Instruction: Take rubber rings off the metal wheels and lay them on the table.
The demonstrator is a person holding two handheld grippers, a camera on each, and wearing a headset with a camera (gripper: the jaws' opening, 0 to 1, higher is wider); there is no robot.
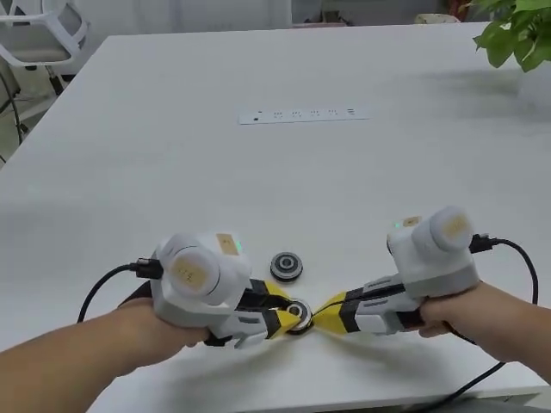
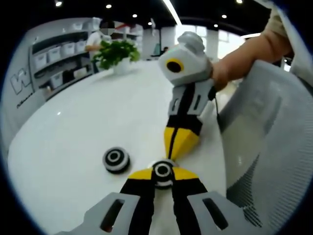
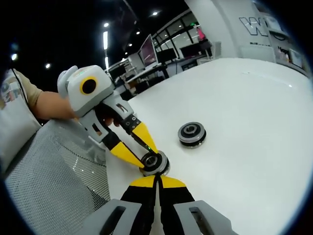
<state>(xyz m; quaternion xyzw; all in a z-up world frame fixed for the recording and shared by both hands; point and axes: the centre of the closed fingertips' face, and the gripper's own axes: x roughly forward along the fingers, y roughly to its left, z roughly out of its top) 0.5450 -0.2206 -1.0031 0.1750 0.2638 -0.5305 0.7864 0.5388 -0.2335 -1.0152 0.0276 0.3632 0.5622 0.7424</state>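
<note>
Near the 6 o'clock edge of the white table, both forearms come in low from the bottom corners. The left hand and right hand each wrap a grey gripper body. Both grippers lie almost level, tip to tip. The left gripper points toward 3 o'clock, and the right gripper points toward 9 o'clock.

The left gripper's yellow jaws are clamped on either side of a small metal wheel, which has its flat face and hub turned upward. The right gripper's jaws are pressed together into a narrow wedge whose tip touches that wheel's rim. Whether they pinch its ring cannot be told.

A second wheel lies flat just beside the first, at 11 o'clock from it, axle up, with a dark rubber ring around it.

A power strip sits well apart at 12 o'clock, its marks too small to read. A potted plant shows at 2 o'clock. In the left gripper view a large "W" stands on the wall.
</note>
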